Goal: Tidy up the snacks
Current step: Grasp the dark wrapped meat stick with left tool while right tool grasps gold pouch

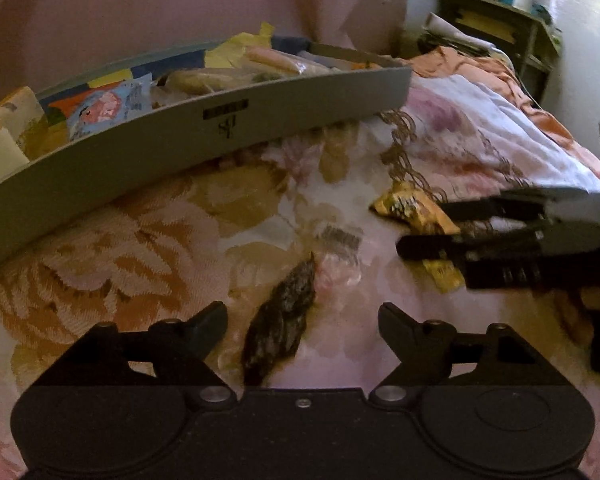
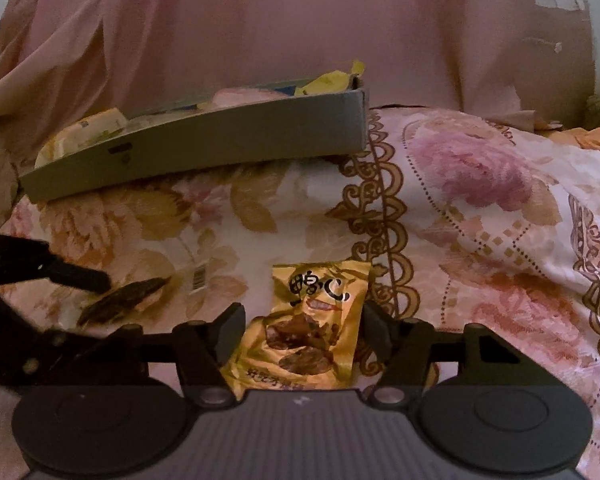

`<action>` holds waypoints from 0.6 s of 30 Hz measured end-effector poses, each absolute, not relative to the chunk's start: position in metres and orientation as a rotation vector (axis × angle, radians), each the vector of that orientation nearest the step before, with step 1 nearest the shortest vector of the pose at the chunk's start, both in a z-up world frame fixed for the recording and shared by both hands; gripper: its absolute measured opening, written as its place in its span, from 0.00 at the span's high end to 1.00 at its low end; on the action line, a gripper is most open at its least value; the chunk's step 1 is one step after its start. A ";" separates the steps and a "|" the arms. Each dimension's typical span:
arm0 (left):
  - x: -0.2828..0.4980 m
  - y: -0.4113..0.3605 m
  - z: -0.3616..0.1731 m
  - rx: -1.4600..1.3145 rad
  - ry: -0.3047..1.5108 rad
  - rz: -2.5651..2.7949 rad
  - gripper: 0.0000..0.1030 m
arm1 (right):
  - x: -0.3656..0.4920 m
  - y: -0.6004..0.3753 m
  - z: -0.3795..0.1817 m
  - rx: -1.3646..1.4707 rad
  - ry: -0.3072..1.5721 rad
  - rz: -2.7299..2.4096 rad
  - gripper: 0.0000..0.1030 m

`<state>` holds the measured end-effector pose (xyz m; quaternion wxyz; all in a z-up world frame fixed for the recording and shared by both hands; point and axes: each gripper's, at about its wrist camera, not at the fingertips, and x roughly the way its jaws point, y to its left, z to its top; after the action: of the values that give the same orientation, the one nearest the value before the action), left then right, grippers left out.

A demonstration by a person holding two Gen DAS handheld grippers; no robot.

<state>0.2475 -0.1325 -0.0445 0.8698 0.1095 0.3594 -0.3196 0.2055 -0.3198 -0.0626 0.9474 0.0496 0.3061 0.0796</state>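
Note:
A dark snack in a clear wrapper (image 1: 281, 322) lies on the floral bedspread between the open fingers of my left gripper (image 1: 302, 318); it also shows in the right wrist view (image 2: 122, 300). A yellow snack packet (image 2: 312, 332) lies between the open fingers of my right gripper (image 2: 303, 322); neither finger presses it visibly. In the left wrist view the packet (image 1: 410, 208) lies at the right with the right gripper (image 1: 420, 228) around it. A grey box (image 1: 204, 132) holds several snack packets behind; it also shows in the right wrist view (image 2: 204, 148).
A floral bedspread (image 2: 480, 208) covers the bed. A pink curtain (image 2: 300, 32) hangs behind the box. Crumpled orange and white bedding (image 1: 500, 120) and a shelf (image 1: 496, 28) stand at the far right in the left wrist view.

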 end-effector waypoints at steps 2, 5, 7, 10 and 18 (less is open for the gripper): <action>0.249 -0.140 -0.045 0.254 0.756 -0.651 0.23 | 0.203 -0.319 -0.063 0.106 0.632 0.171 0.37; 0.245 -0.148 -0.046 0.311 0.752 -0.590 0.37 | 0.199 -0.318 -0.063 0.106 0.638 0.176 0.38; 0.241 -0.146 -0.045 0.306 0.758 -0.560 0.41 | 0.197 -0.316 -0.064 0.106 0.641 0.182 0.39; 0.237 -0.142 -0.044 0.275 0.778 -0.530 0.52 | 0.194 -0.313 -0.064 0.102 0.646 0.191 0.39; 0.214 -0.124 -0.045 0.152 0.847 -0.465 0.53 | 0.174 -0.295 -0.064 0.051 0.665 0.215 0.39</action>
<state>0.2145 -0.1240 -0.0448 0.8828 0.0728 0.4068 -0.2235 0.1742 -0.2950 -0.0637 0.9393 0.0252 0.3256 0.1052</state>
